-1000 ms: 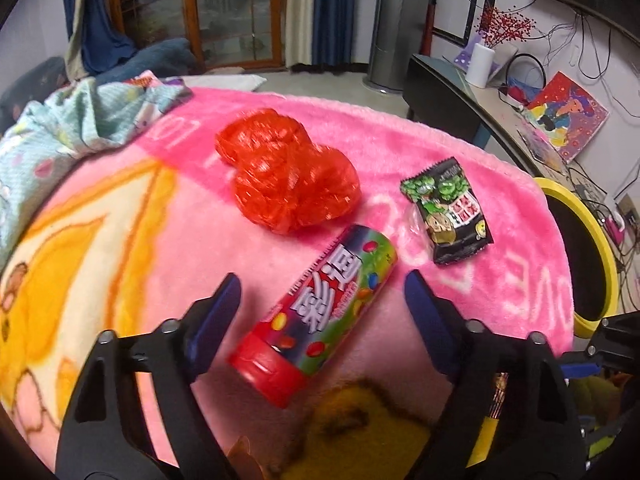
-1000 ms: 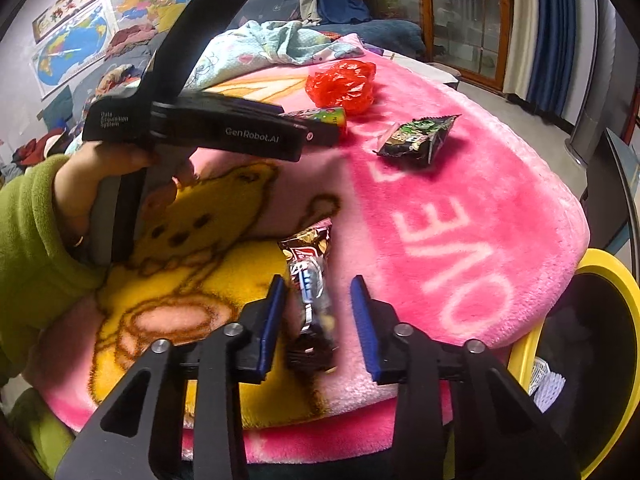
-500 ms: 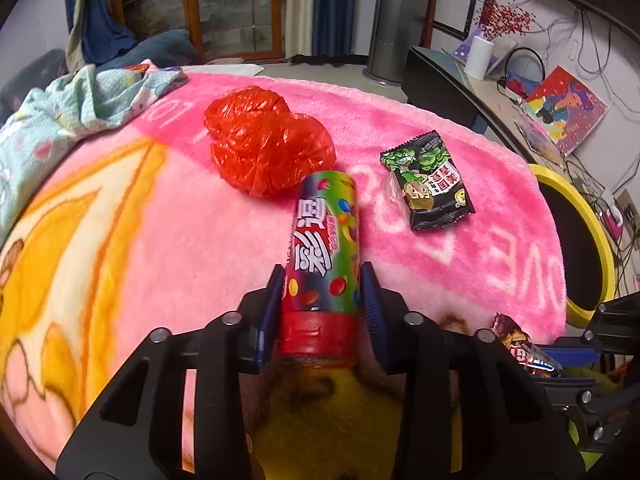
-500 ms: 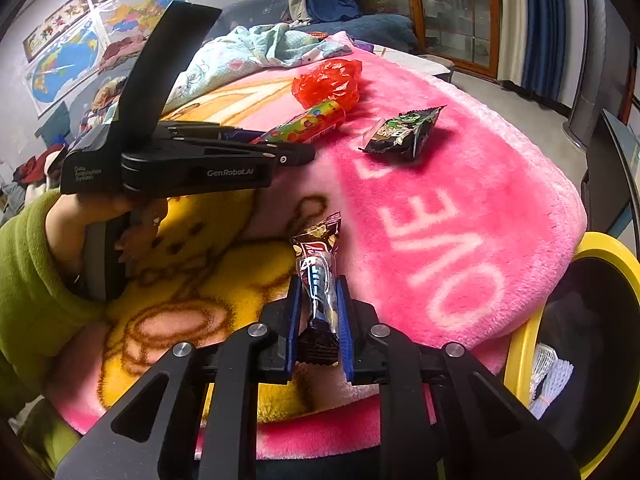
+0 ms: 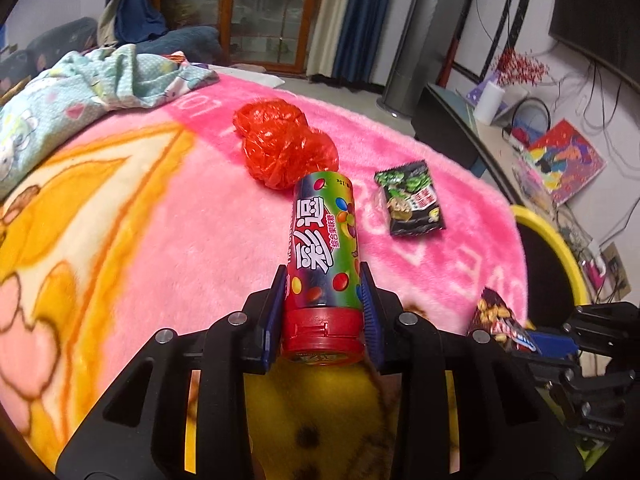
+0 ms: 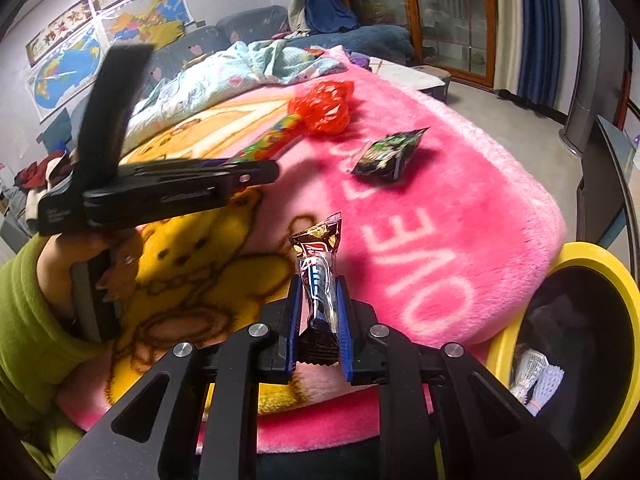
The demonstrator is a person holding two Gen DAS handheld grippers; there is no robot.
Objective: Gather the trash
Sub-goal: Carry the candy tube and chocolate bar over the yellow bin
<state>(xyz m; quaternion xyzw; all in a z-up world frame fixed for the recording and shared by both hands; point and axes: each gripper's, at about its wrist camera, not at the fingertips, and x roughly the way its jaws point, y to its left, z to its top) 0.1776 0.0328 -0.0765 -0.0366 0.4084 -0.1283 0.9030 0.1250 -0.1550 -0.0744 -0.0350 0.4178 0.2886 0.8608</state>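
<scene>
My left gripper (image 5: 323,304) is shut on a colourful candy tube (image 5: 323,248) with a red cap, held lifted over the pink blanket (image 5: 180,216). The tube also shows in the right wrist view (image 6: 268,144). My right gripper (image 6: 319,316) is shut on a dark chocolate bar wrapper (image 6: 318,268), lifted above the blanket; it also shows in the left wrist view (image 5: 500,320). A crumpled red plastic bag (image 5: 280,144) and a black-and-green snack packet (image 5: 412,204) lie on the blanket. A yellow-rimmed trash bin (image 6: 580,344) stands at the right, holding some trash.
A light blue patterned cloth (image 5: 80,92) lies at the blanket's far left. A dark TV stand (image 5: 452,120) with clutter and cables stands beyond the bed on the right. The left gripper body and the person's hand (image 6: 108,248) occupy the left of the right wrist view.
Both grippers closed: the left on the candy tube, the right on the chocolate wrapper. Both then lifted their items off the blanket, and the bin now sits nearer the right gripper.
</scene>
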